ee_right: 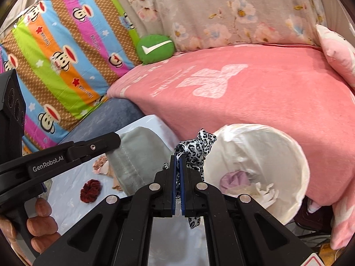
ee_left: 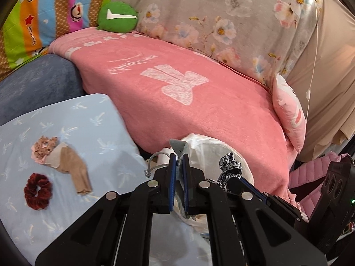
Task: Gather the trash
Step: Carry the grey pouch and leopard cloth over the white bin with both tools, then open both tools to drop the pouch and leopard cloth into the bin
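My left gripper (ee_left: pixel 179 161) is shut on a grey fabric pouch (ee_left: pixel 179 149) with a grey drawstring (ee_left: pixel 155 161); it also shows in the right wrist view (ee_right: pixel 137 155), hanging from the left gripper (ee_right: pixel 111 141). My right gripper (ee_right: pixel 178 161) is shut on a leopard-print ribbon (ee_right: pixel 195 148), also seen in the left wrist view (ee_left: pixel 229 164). A white-lined trash bin (ee_right: pixel 295 155) stands right of the right gripper, with tissue and a purple item inside. On the light-blue sheet (ee_left: pixel 66 115) lie a dark red scrunchie (ee_left: pixel 37 191), a beige sock (ee_left: pixel 73 168) and a pink floral scrunchie (ee_left: pixel 44 147).
A pink blanket (ee_left: pixel 199 102) covers the bed behind the bin. A green round cushion (ee_left: pixel 117 16), a striped monkey-print cloth (ee_right: pixel 66 51), a floral quilt (ee_left: pixel 221 17) and a pink pillow (ee_left: pixel 288 113) lie at the back. A white cable (ee_left: pixel 315 44) hangs at right.
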### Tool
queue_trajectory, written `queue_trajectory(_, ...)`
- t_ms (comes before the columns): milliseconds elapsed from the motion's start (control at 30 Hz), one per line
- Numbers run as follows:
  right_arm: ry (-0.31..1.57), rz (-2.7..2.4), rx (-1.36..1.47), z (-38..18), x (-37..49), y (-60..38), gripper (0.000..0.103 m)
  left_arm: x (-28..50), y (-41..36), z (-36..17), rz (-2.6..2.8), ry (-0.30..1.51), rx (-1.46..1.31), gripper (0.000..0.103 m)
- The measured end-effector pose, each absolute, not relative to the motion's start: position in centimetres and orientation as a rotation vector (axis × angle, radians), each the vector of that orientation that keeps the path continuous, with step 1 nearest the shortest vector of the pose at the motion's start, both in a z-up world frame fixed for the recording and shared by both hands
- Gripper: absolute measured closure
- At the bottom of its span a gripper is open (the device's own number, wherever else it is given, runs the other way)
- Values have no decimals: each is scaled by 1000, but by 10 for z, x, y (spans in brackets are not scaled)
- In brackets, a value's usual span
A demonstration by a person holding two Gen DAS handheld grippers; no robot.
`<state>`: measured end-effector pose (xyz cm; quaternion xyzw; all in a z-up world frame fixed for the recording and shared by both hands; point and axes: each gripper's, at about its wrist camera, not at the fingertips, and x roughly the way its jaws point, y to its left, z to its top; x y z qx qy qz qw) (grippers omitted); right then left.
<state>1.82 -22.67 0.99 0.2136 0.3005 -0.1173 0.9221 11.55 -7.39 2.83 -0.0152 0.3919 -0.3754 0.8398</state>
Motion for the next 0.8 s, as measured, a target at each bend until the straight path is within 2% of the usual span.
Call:
queue_trajectory(533,602,-316,468,4,6,-272,99,105,-120,25,-833,835,21,95)
queue_trajectory(600,598,-320,468,5,6,-272,95,106,-120,25,-826,834,20,83)
queue_trajectory(633,592,-323,468,5,5,-272,95,106,-119,25,-815,830,18,70)
queue_trajectory(667,590,-320,470,6,6,-273,94,106,-119,25,-804,824,15,53)
queue_trajectory(700,590,-319,471,6,5,-273,94,105,-117,26,-787,812,9,45)
queue_trajectory(800,592,-319,473,6,6,-273,91,104,-114,27,-776,795,18,45)
